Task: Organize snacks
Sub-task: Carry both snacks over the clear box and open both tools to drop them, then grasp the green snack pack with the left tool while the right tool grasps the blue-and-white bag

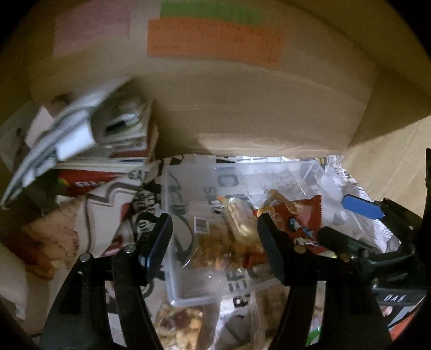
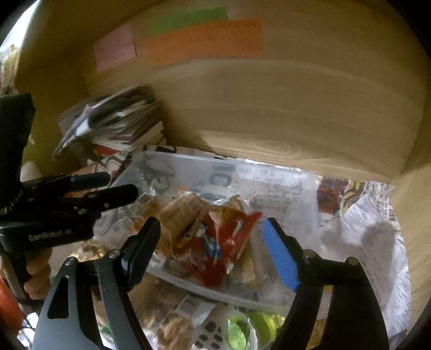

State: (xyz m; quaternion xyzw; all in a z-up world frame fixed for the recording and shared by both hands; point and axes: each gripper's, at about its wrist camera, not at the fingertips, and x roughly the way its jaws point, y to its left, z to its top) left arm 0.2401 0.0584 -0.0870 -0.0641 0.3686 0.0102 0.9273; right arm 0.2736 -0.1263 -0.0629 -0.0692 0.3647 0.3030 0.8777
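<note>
Since the clear bin [image 2: 269, 183] is the collection spot, a red packet [image 2: 229, 237] and nut bars [image 2: 183, 212] lie inside it; left gripper [image 1: 215, 237] and right gripper [image 2: 212, 242] hover over it, spread wide and empty, loose snacks [image 2: 172, 328] just in front of the bin

Clear plastic container [image 2: 172, 167] holds a red snack packet [image 2: 231, 237] with blue and white print, plus clear-wrapped tan-golden snack packs [image 1: 215, 237]. Black-and-white newsprint [image 2: 377, 215] beneath, with one red-yellow picture patch. Wood-grain tan board [image 2: 296, 107] carries pink [image 2: 114, 48], green [image 2: 188, 20] and orange [image 2: 204, 41] paper notes; black fingers [image 2: 142, 242] with blue ribbed pads [image 2: 280, 258].
</note>
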